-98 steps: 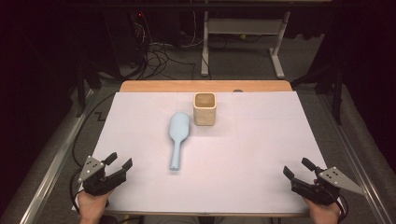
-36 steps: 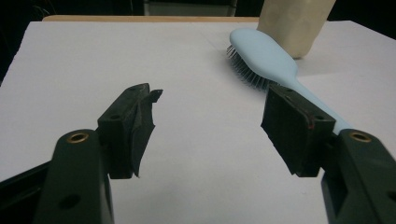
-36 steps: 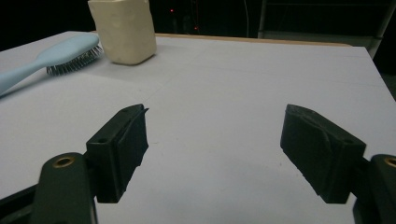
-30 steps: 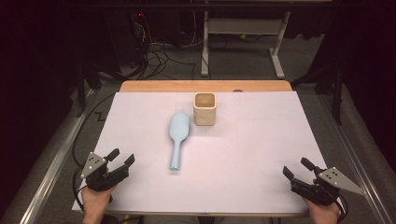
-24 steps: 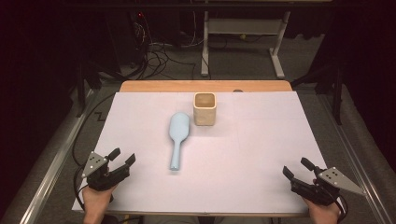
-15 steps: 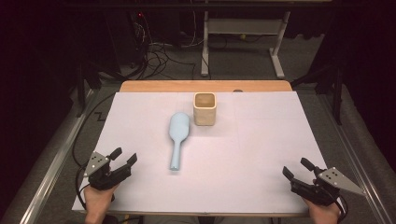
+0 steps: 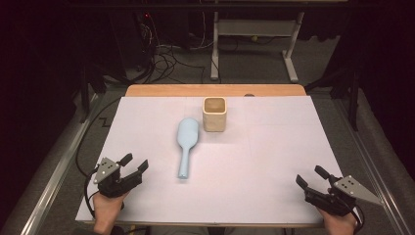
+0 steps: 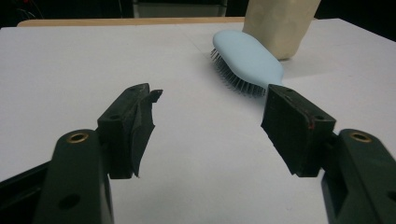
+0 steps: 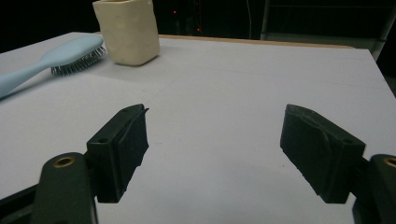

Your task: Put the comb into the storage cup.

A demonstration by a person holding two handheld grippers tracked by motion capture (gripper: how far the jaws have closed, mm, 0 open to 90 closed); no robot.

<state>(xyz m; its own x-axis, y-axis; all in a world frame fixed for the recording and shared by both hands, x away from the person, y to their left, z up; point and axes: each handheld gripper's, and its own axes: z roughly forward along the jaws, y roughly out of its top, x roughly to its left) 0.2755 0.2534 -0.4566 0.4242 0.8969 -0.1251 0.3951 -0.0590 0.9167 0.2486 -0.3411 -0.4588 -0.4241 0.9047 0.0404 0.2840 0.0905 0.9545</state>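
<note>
The light-blue hairbrush (image 7: 185, 144) lies bristles-down near the middle of the white table (image 7: 274, 161), its head just beside the cream cup (image 7: 215, 113), while the left gripper (image 7: 128, 169) and right gripper (image 7: 309, 178) rest wide apart, empty, at the near corners.

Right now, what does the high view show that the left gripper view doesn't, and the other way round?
High view's own: the left gripper and right gripper, both open near the front corners of the table, the open top of the cup, and floor cables behind the table. Left gripper view's own: the bristles of the hairbrush, facing down on the white sheet, seen beyond its open jaws. Shared: the light blue hairbrush lying beside the beige cup, apart from either gripper.
</note>
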